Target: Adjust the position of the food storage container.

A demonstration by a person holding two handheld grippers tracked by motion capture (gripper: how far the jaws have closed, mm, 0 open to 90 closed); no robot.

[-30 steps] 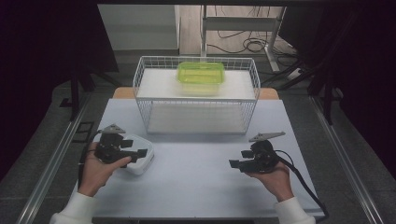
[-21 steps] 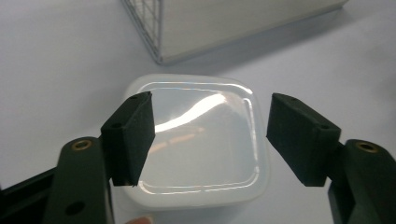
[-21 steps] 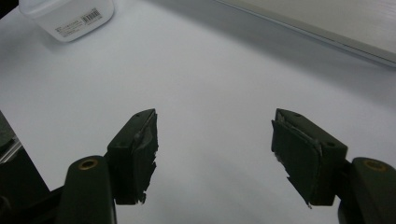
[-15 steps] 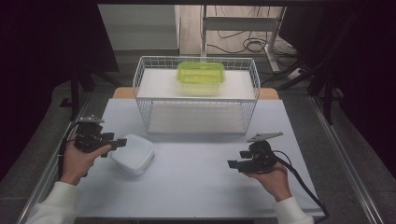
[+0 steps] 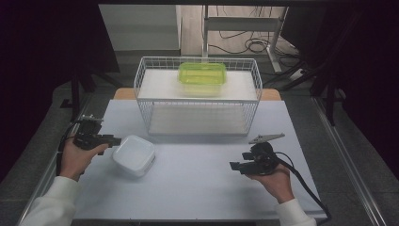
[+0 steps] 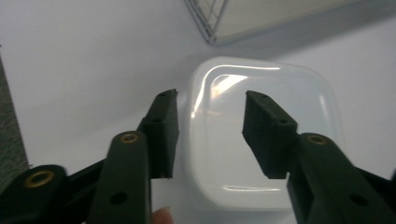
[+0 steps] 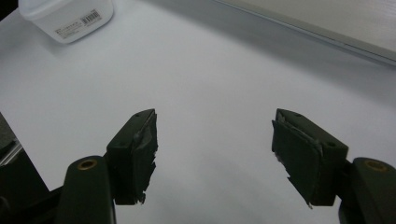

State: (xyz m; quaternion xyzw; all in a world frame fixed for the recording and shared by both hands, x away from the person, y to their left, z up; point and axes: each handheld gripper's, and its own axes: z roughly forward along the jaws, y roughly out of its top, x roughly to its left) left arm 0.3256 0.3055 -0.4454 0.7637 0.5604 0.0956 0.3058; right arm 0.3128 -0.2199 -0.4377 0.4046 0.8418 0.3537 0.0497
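A white lidded container [image 5: 134,154] lies on the white table [image 5: 197,188], left of centre. My left gripper [image 5: 116,140] hovers just left of it, pointing at its near corner. In the left gripper view the container [image 6: 261,140] lies past the jaw tips. The left gripper [image 6: 210,100] is open; its jaws have just been closing, and nothing is pinched between them. My right gripper [image 5: 234,166] rests over bare table at the right, pointing left. In the right gripper view it [image 7: 214,121] stands open and empty, with the container [image 7: 65,16] far off.
A white wire basket [image 5: 197,101] stands at the back middle with a green lidded container [image 5: 202,77] on its upper shelf. The table's left edge runs close beside the left hand. A cable trails from each gripper.
The left hand drew back to the left, off the white container, which stays where it was. Its jaws look narrower. The right hand has not moved.
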